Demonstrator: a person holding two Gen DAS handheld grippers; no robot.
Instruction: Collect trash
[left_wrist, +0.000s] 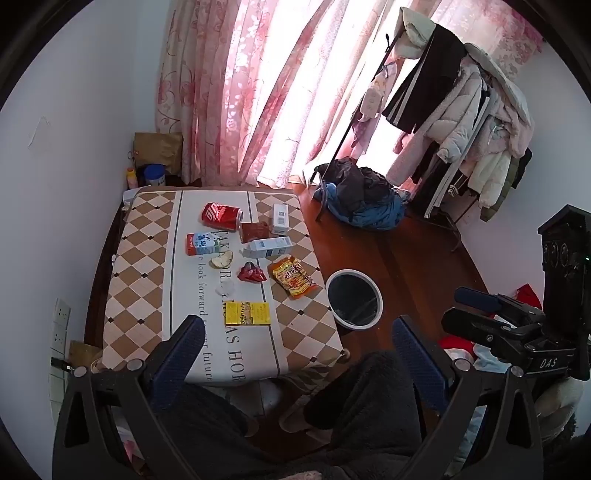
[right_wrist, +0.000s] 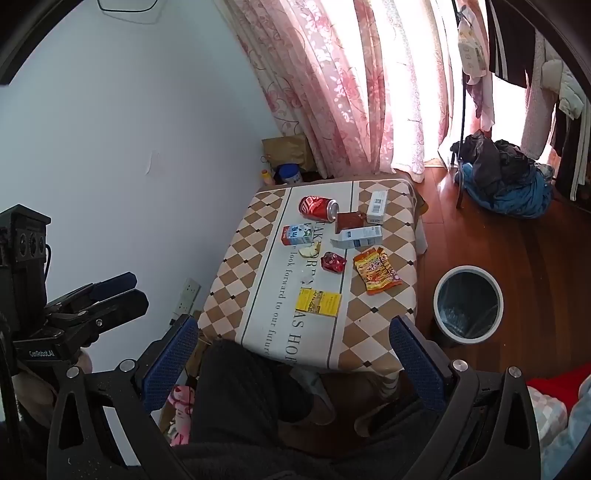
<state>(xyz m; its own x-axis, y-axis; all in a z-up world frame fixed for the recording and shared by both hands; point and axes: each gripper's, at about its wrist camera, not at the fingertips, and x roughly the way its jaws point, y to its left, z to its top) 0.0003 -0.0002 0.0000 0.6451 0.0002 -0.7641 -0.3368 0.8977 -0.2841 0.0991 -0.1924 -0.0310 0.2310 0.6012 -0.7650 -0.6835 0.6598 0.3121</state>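
Both grippers, left gripper (left_wrist: 295, 343) and right gripper (right_wrist: 295, 343), are hovering agape, empty; the crushed red soda can (left_wrist: 221, 216) is risking rolling off the checkered cloth-covered table (left_wrist: 140, 258), missing the round white-rimmed trash bin (left_wrist: 354, 297).

glossy metal can (left_wrist: 221, 216), probably paper cartons (left_wrist: 267, 247), polished wood floor (left_wrist: 406, 258).

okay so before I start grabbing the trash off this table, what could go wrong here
The red can lies on its side, so it may roll when nudged or drip if anything is left inside. The bin sits on the floor past the table's right edge, so light wrappers like the orange snack bag could miss it.
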